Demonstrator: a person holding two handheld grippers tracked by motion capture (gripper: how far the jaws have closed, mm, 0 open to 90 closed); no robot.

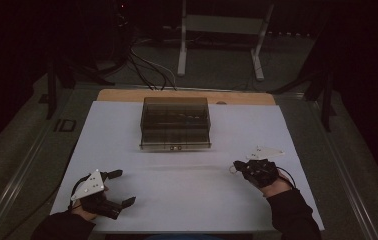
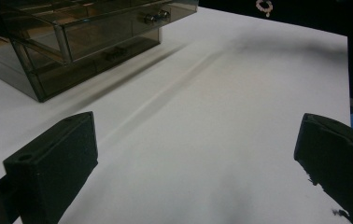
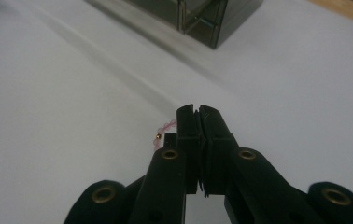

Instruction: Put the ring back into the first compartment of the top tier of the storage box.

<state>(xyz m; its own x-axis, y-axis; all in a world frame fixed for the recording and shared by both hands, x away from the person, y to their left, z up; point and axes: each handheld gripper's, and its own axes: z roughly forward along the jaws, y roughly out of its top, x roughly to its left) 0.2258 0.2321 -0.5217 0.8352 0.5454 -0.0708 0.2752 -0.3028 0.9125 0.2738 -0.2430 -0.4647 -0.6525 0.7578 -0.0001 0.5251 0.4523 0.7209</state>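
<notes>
A smoky see-through drawer box [image 1: 175, 124] stands at the far middle of the white sheet [image 1: 187, 195]. Its small knobs face me. My right gripper [image 1: 237, 165] is at the right of the sheet, shut on a pink bead bracelet [image 3: 162, 132]. Part of the bracelet sticks out at the left of the closed jaws [image 3: 197, 114]. In the left gripper view the bracelet [image 2: 264, 6] dangles at the top edge, with the box [image 2: 72, 42] at upper left. My left gripper [image 1: 122, 188] rests at the near left, open with nothing between its jaws [image 2: 195, 158].
A wooden table edge [image 1: 127, 95] shows beyond the sheet. Behind the table stand a white metal frame [image 1: 222, 30] and loose cables [image 1: 147, 70] on the floor. Bare white sheet lies between the two grippers and the box.
</notes>
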